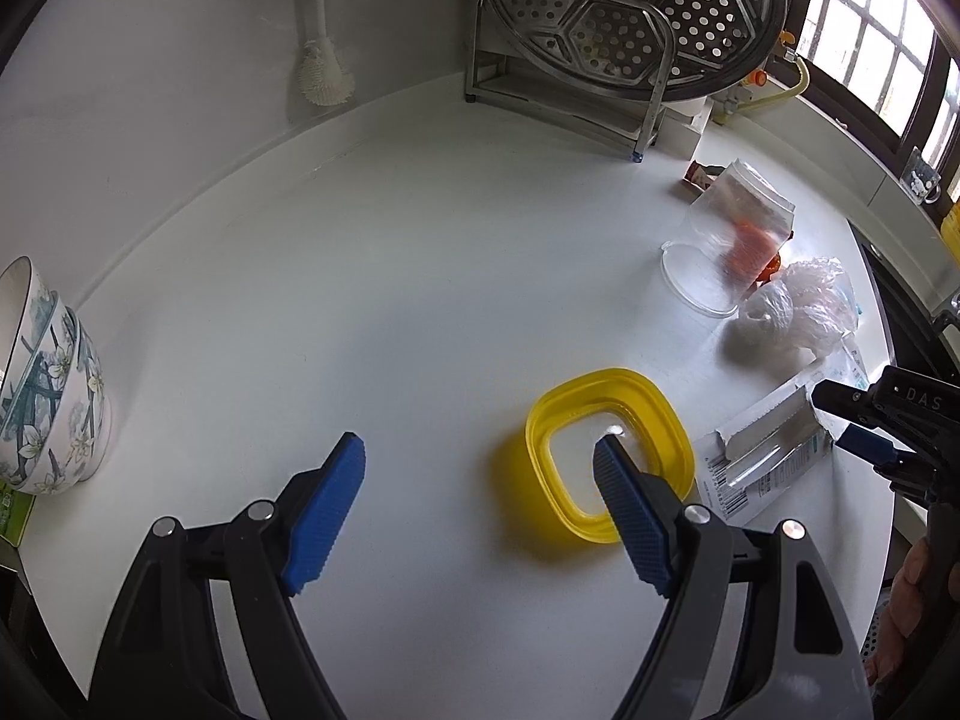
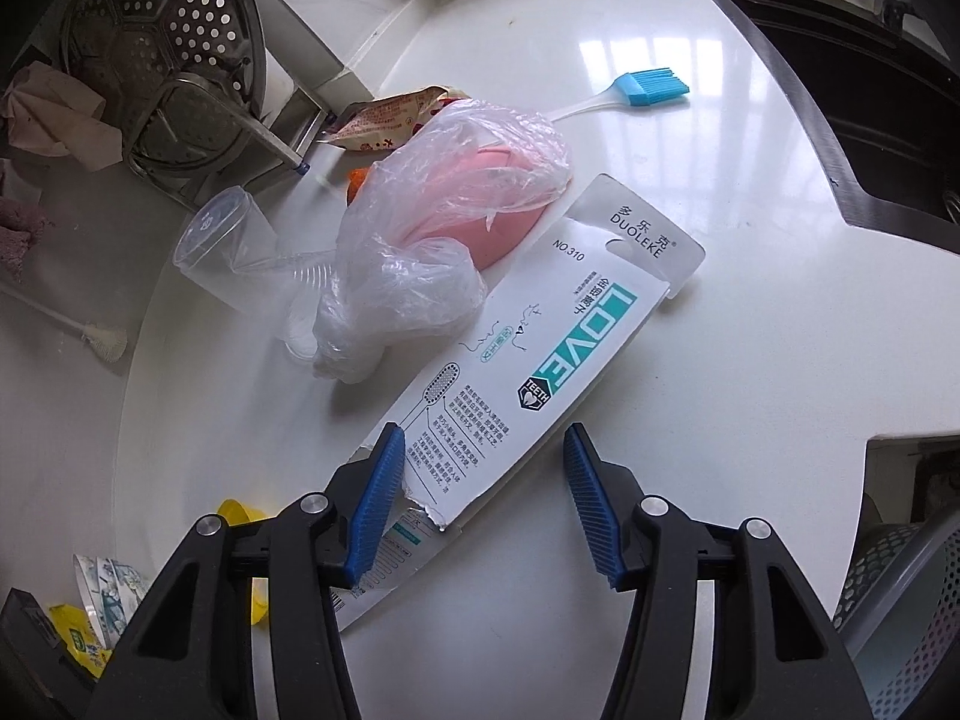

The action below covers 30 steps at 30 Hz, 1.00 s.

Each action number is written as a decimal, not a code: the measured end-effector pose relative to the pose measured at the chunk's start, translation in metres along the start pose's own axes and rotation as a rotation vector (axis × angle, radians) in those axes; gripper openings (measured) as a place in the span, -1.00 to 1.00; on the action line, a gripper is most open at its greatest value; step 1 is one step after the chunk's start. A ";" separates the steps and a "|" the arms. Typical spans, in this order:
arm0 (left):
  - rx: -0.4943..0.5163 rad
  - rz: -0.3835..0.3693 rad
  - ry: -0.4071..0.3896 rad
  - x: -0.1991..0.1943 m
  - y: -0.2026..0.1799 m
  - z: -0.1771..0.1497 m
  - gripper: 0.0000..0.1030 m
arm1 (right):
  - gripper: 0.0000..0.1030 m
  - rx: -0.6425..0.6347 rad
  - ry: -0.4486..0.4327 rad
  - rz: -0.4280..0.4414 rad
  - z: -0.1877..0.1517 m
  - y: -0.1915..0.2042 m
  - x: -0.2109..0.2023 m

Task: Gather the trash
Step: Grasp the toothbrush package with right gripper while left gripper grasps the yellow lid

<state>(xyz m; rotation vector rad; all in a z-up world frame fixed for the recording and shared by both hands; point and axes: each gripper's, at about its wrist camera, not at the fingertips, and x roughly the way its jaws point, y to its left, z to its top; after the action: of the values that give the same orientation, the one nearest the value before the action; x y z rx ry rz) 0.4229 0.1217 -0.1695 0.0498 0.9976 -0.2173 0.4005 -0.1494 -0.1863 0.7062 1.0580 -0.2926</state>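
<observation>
A torn white toothbrush package with teal print lies flat on the white counter. Its ripped end sits between the fingers of my right gripper. The left pad is at the card's edge, the right pad stands clear of it, and the jaws are open. A crumpled clear plastic bag rests beyond the card, over a pink object. My left gripper hangs open over bare counter, its right finger above a yellow container. In the left wrist view the right gripper reaches the package from the right.
A clear plastic cup lies on its side by the bag, with a snack wrapper behind. A blue silicone brush lies farther back. Stacked floral bowls stand at the left, a dish rack at the back, a dark sink on the right.
</observation>
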 end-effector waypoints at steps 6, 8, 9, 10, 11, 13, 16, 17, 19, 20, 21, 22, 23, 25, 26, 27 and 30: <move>-0.011 -0.003 0.013 0.007 0.000 0.001 0.50 | -0.47 -0.027 -0.010 0.029 0.000 -0.004 -0.003; -0.013 -0.005 0.017 0.009 -0.001 0.000 0.50 | -0.55 -0.032 -0.017 0.040 0.001 -0.007 -0.006; -0.014 -0.005 0.020 0.011 -0.002 0.000 0.50 | -0.58 -0.033 -0.018 0.046 0.000 -0.010 -0.009; -0.017 -0.007 0.024 0.012 -0.002 0.000 0.50 | -0.59 -0.033 -0.018 0.054 0.000 -0.012 -0.010; -0.020 -0.011 0.027 0.014 -0.002 0.000 0.49 | -0.61 -0.031 -0.020 0.062 0.000 -0.016 -0.013; -0.024 -0.015 0.033 0.018 -0.004 0.000 0.50 | -0.65 -0.024 -0.024 0.074 0.000 -0.022 -0.015; -0.018 -0.017 0.036 0.024 -0.007 0.000 0.50 | -0.69 -0.018 -0.025 0.081 0.000 -0.031 -0.019; -0.018 -0.019 0.038 0.025 -0.008 0.000 0.50 | -0.70 -0.019 -0.027 0.080 0.000 -0.034 -0.021; -0.019 -0.024 0.043 0.028 -0.009 -0.001 0.46 | -0.73 -0.026 -0.033 0.080 -0.002 -0.038 -0.026; -0.017 -0.023 0.046 0.029 -0.010 -0.001 0.33 | -0.75 -0.030 -0.036 0.080 -0.003 -0.040 -0.029; -0.015 -0.025 0.053 0.030 -0.011 -0.002 0.23 | -0.77 -0.033 -0.039 0.078 -0.004 -0.042 -0.031; -0.009 -0.018 0.055 0.031 -0.012 -0.002 0.10 | -0.78 -0.037 -0.041 0.076 -0.004 -0.043 -0.033; -0.002 -0.005 0.050 0.030 -0.013 -0.003 -0.01 | -0.80 -0.041 -0.043 0.073 -0.005 -0.044 -0.035; -0.006 -0.025 0.049 0.028 -0.014 -0.004 -0.32 | -0.82 -0.054 -0.048 0.069 -0.007 -0.046 -0.039; -0.008 -0.039 0.051 0.027 -0.016 -0.004 -0.54 | -0.84 -0.061 -0.051 0.067 -0.008 -0.046 -0.041; -0.009 -0.048 0.052 0.026 -0.017 -0.005 -0.64 | -0.86 -0.067 -0.052 0.067 -0.009 -0.046 -0.042; -0.009 -0.055 0.058 0.023 -0.021 -0.007 -0.78 | -0.91 -0.075 -0.046 0.075 -0.011 -0.048 -0.046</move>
<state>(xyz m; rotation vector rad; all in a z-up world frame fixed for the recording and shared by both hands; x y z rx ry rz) 0.4248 0.0985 -0.1918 0.0210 1.0582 -0.2627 0.3450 -0.1826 -0.1678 0.6667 0.9912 -0.2026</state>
